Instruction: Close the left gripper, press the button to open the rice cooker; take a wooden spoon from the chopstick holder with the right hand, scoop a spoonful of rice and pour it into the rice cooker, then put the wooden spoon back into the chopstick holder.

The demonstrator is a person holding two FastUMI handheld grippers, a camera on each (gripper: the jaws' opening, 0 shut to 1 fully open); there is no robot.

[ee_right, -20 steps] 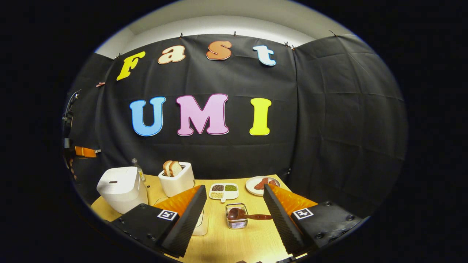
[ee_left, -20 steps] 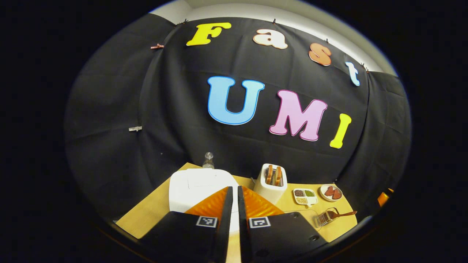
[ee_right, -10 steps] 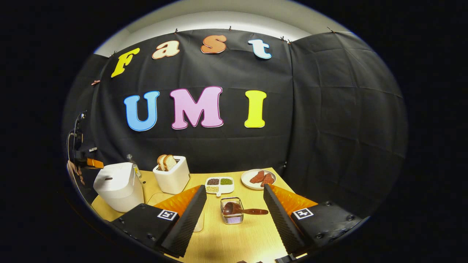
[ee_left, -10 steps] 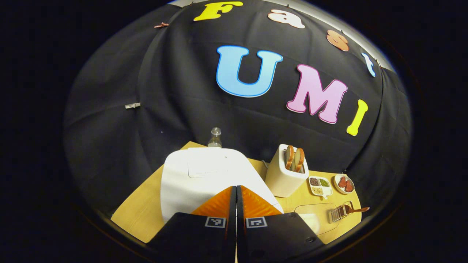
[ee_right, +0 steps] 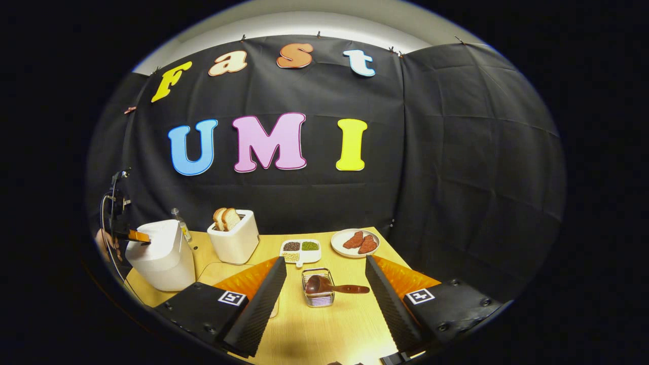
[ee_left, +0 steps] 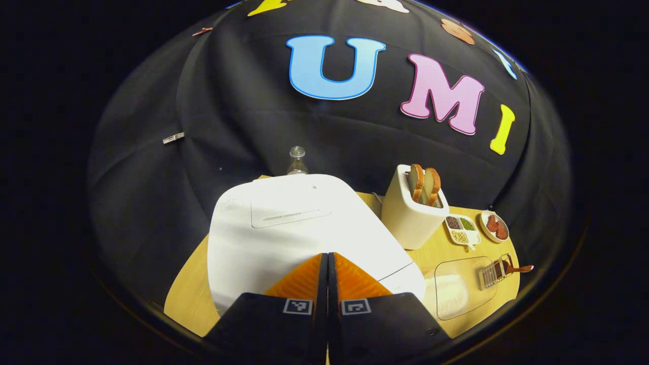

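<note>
Now left gripper [ee_left: 327, 256] fingers clenched together over white rice cooker [ee_left: 284, 223] lid, perhaps touching; right gripper [ee_right: 324, 276] spread wide, wooden spoon [ee_right: 329, 288] in chopstick holder [ee_right: 318, 295] between.

White rice cooker [ee_left: 284, 228] and cream toaster [ee_right: 234, 243] with tan bread; pale yellow wood-grain surface [ee_right: 334, 329]; dark brown wooden spoon [ee_right: 329, 288] in a silvery wire chopstick holder [ee_right: 318, 295] (thin grid pattern).

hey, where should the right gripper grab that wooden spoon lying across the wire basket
Probably the handle of the brown wooden spoon, coming from above with the open right gripper: it juts sideways past the wire chopstick holder, while the bowl sits inside.
</note>
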